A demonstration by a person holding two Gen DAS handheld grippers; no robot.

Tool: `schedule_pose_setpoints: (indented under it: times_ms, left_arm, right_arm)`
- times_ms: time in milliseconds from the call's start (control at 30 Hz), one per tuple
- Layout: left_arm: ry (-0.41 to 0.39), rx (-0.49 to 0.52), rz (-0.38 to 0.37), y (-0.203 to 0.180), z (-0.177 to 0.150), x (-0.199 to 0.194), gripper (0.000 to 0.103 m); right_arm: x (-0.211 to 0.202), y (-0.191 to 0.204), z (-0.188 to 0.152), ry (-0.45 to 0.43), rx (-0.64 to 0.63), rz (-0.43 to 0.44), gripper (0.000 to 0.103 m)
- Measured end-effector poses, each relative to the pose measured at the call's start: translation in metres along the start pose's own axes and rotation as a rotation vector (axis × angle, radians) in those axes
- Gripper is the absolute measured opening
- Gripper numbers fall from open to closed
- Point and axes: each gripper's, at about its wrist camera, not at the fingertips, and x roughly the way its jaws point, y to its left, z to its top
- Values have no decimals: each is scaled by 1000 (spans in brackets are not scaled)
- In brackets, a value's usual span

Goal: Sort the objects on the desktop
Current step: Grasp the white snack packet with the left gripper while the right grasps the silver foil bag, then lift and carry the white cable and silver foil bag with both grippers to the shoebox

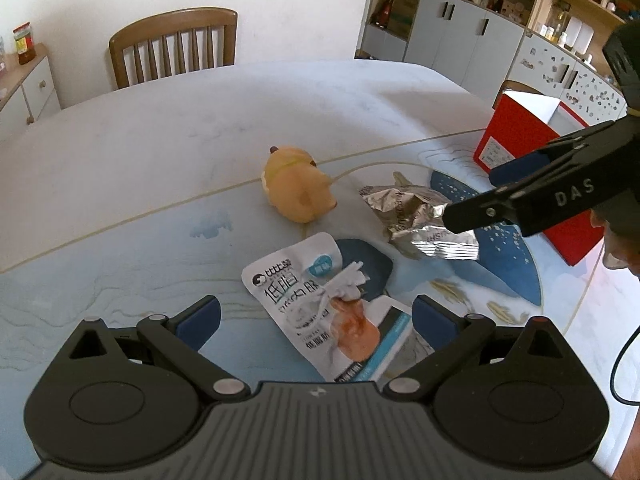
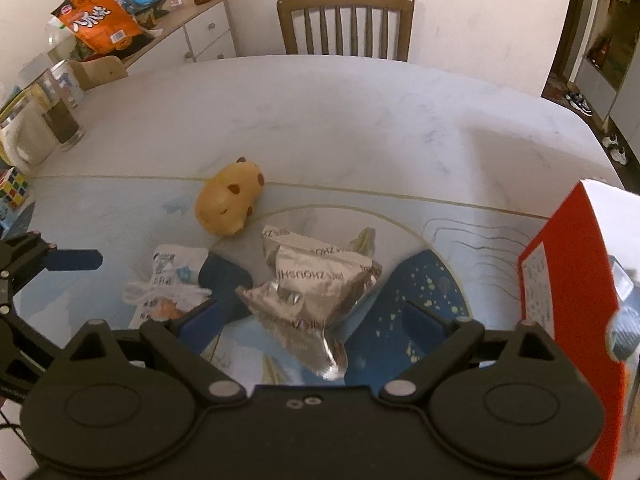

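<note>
Item 1, table (image 1: 160, 140): pale marbled top, blue fish-pattern mat (image 1: 100, 280) laid over the near part.

Item 2, white food pouch (image 1: 320, 312): laid flat on the mat, printed w/ dark characters and an orange picture; a crumpled white scrap is seen on top of it. In the left wrist view it is framed between the fingers of the left gripper (image 1: 316, 316), which are spread wide and closed on nothing.

Item 3, foil wrapper (image 2: 316, 296): silver, crumpled, set on the mat to the right of the pouch. In the right wrist view it is framed between the fingers of the right gripper (image 2: 312, 320), spread wide; nothing is clamped. In the left view one black finger is seen across the wrapper's right edge; contact can't be told.

Item 4, yellow plush toy (image 2: 230, 204): lying on its side at the mat's far edge, beyond the pouch and wrapper, apart from both.

Item 5, red box (image 1: 516, 136): stood upright at the right of the mat, top flap open, near the wrapper.

Item 6, wooden chair (image 2: 346, 24): placed at the far side of the table.

Item 7, puzzle cube (image 2: 12, 188): at the table's left edge, right wrist view only.
</note>
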Motion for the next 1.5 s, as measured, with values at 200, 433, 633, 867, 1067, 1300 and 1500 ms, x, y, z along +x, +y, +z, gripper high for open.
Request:
schedule_pose_setpoints:
  times_ms: [200,433,633,867,1067,1300,1500]
  left_arm:
    - [-5,16,-19,4,3,6,97]
    - [0,44,-40,5,2,12,75]
    - [18,55,-50,5,1,19,54]
    - [22,68,-43,2,-1,21,43]
    - [18,68,-49,0,1,20,32]
    - [27,52,-71,2,0,20,23]
    - [25,38,-80,3,-1,18,18]
  right_arm:
    - [21,-2,13,5,58,-42,97]
    - [41,-3,18,36,89,-81,96]
    - [52,-4,18,56,95,-103,96]
    - [58,-4,17,68,100,-110,92]
    - [59,-4,18,67,111,-107,81]
    - [55,-3,17,56,118,-107,67]
    - [46,-3,12,34,126,-115,56]
